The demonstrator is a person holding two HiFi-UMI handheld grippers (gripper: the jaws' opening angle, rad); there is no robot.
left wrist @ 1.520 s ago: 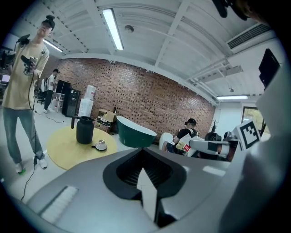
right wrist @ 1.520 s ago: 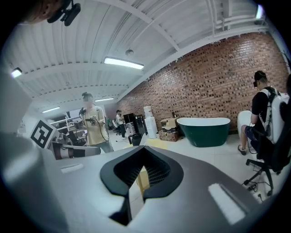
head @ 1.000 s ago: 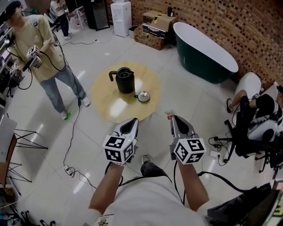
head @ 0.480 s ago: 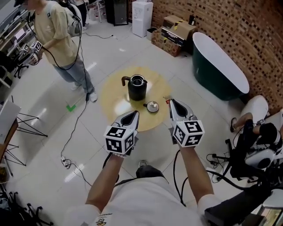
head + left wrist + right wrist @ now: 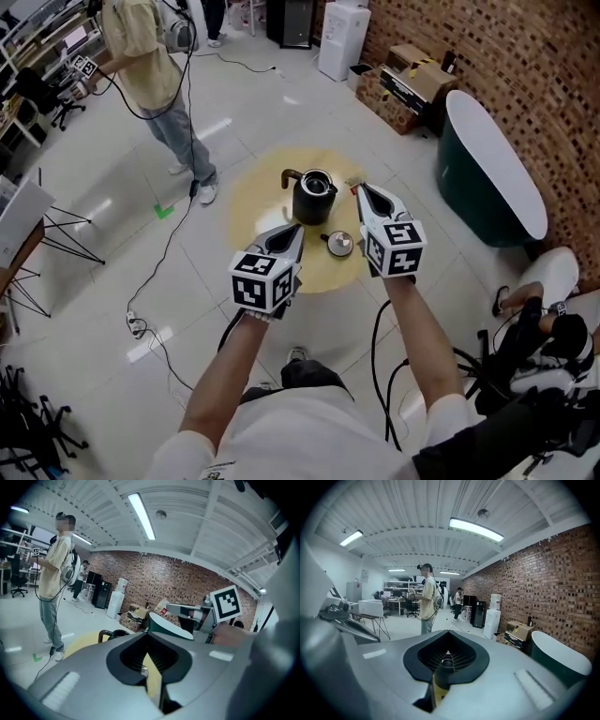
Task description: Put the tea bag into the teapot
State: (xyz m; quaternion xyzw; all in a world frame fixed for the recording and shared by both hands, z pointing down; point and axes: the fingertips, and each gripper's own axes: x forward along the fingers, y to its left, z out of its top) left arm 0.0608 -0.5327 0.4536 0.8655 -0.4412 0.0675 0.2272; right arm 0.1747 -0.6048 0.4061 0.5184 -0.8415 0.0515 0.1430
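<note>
My left tongs (image 5: 292,234) hang closed and empty over the table (image 5: 246,202); my right tongs (image 5: 362,190) pinch the tea bag (image 5: 354,184) at their tips, just right of the teapot (image 5: 314,195), whose lid (image 5: 339,245) lies off beside it. I should centre the bag over the open mouth, lower it, then release; its long axis is too small to tell; the teapot stands upright, handle leftward.
</note>
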